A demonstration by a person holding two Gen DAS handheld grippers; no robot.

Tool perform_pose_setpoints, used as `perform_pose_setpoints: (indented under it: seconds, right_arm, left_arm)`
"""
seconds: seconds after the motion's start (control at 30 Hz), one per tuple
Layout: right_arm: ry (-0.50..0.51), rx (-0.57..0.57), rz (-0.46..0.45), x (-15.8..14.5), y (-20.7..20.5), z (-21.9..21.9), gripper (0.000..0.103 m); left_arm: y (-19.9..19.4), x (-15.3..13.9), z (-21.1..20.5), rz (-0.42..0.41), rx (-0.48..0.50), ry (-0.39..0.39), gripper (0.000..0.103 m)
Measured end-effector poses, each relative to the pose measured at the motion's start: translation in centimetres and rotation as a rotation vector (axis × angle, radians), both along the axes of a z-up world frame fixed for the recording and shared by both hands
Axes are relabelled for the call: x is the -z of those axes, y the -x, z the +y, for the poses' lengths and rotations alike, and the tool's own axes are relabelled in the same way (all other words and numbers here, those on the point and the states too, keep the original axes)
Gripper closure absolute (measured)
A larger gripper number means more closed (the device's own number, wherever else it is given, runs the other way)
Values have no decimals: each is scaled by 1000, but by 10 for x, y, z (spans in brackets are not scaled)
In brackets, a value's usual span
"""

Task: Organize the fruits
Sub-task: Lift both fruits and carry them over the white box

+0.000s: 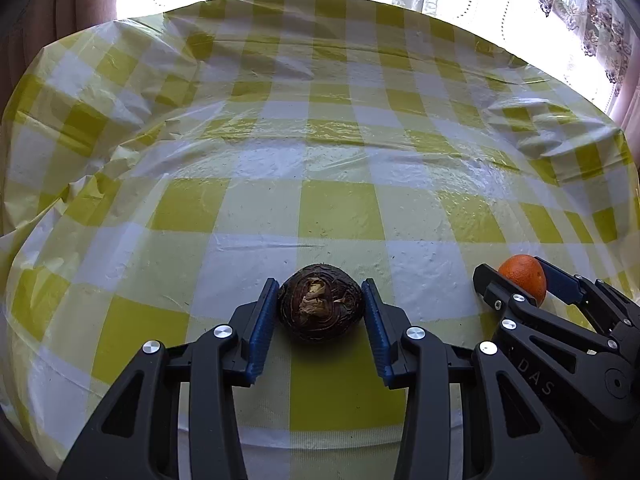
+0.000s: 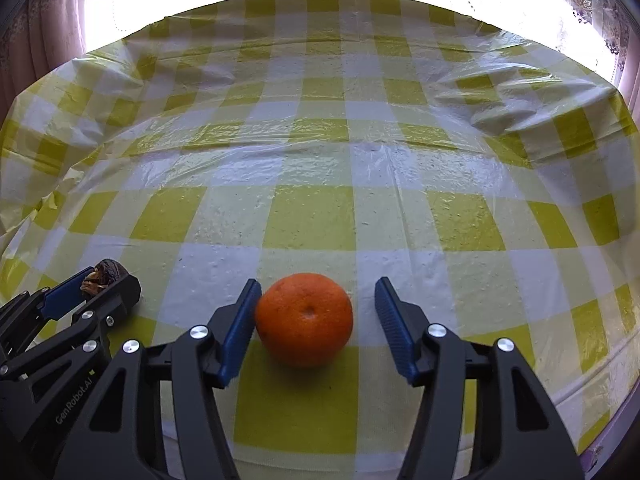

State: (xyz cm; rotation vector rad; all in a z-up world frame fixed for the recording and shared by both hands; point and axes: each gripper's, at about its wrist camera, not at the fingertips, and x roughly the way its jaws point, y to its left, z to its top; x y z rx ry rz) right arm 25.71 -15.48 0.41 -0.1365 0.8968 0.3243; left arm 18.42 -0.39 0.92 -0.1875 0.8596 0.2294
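A dark brown, wrinkled round fruit (image 1: 320, 303) lies on the yellow-and-white checked tablecloth (image 1: 320, 152) between the blue pads of my left gripper (image 1: 320, 294). The pads sit right at its sides, so the jaws look shut on it. An orange (image 2: 304, 318) lies between the fingers of my right gripper (image 2: 316, 300). The left pad (image 2: 240, 320) touches the orange and the right pad stands apart from it, so that gripper is open. The right gripper (image 1: 520, 282) and orange (image 1: 524, 280) also show in the left wrist view. The left gripper (image 2: 92, 286) and brown fruit (image 2: 106, 274) also show in the right wrist view.
The two grippers are side by side near the table's front edge (image 2: 580, 392). The tablecloth is creased and rumpled toward the back left (image 1: 100, 120) and back right (image 2: 520, 112). Bright windows with lace curtains (image 1: 580, 12) stand behind the table.
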Motion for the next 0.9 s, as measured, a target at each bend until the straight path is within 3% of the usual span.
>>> perform_pose_setpoints:
  seconds: [0.17, 0.23, 0.3, 0.37, 0.43, 0.5, 0.9]
  right_arm:
    - [11, -21, -12, -1, 5, 4, 58]
    - [23, -21, -15, -1, 7, 5, 58]
    - [22, -5, -5, 0, 7, 2, 37]
    - [-5, -6, 8, 1, 7, -4, 37]
    - [-3, -12, 5, 1, 9, -4, 43]
    - [-5, -29, 1, -1, 12, -4, 61]
    - [17, -56, 12, -10, 41, -16, 62]
  left_arm:
    - [4, 0, 0, 3, -6, -2, 63]
    - [6, 0, 0, 5, -5, 0, 63]
    - [9, 0, 1, 6, -6, 6, 63]
    - [12, 0, 1, 8, -6, 11, 63]
    - [15, 0, 1, 10, -5, 12, 63]
    - [18, -1, 0, 13, -3, 19, 63]
    - [48, -5, 3, 8, 24, 102, 63]
